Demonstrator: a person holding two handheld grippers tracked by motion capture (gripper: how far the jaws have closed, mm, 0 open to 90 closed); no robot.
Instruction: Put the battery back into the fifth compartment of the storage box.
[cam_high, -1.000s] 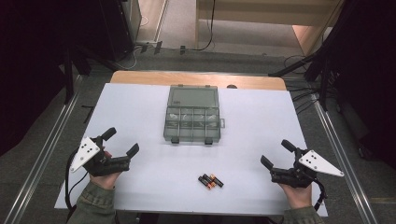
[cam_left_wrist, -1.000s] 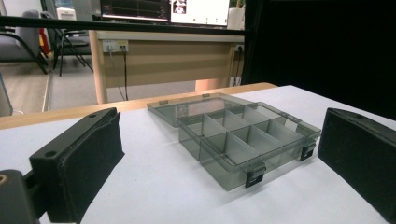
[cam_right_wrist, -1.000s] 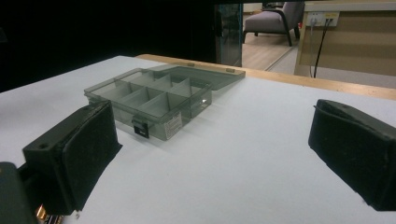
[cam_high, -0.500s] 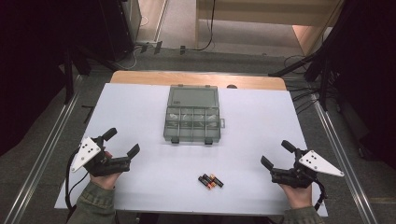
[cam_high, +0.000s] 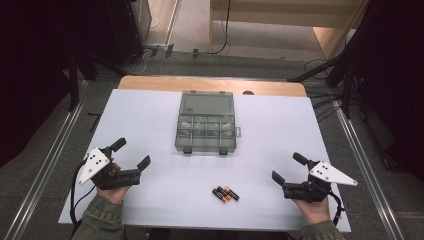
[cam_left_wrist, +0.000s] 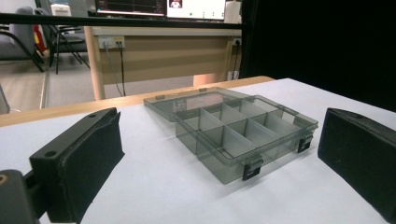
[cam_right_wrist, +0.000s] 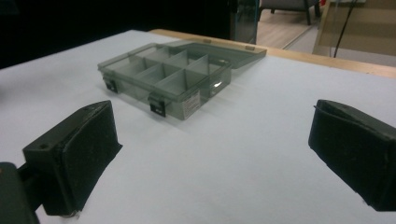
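Batteries (cam_high: 225, 193) on table (cam_high: 150, 110) between open-jawed left tool (cam_high: 131, 153), right tool (cam_high: 288, 167).

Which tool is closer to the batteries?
The right tool: the batteries lie right of the table's middle, a shorter gap from it than from the left tool.

1. Your white worktop (cam_high: 150, 125) has a bare wooden strip (cam_high: 150, 82) along its 12 o'clock edge.
2. Beyond it at 12 o'clock, a black cable (cam_high: 227, 30) runs over the floor.
3. Metal rails flank you at 9 o'clock (cam_high: 50, 150) and 3 o'clock (cam_high: 370, 165).
4. In the left gripper view you see a wooden desk (cam_left_wrist: 163, 51) with a socket strip (cam_left_wrist: 111, 42), lit screens (cam_left_wrist: 196, 8) above it, and chairs (cam_left_wrist: 28, 42) at 10 o'clock.
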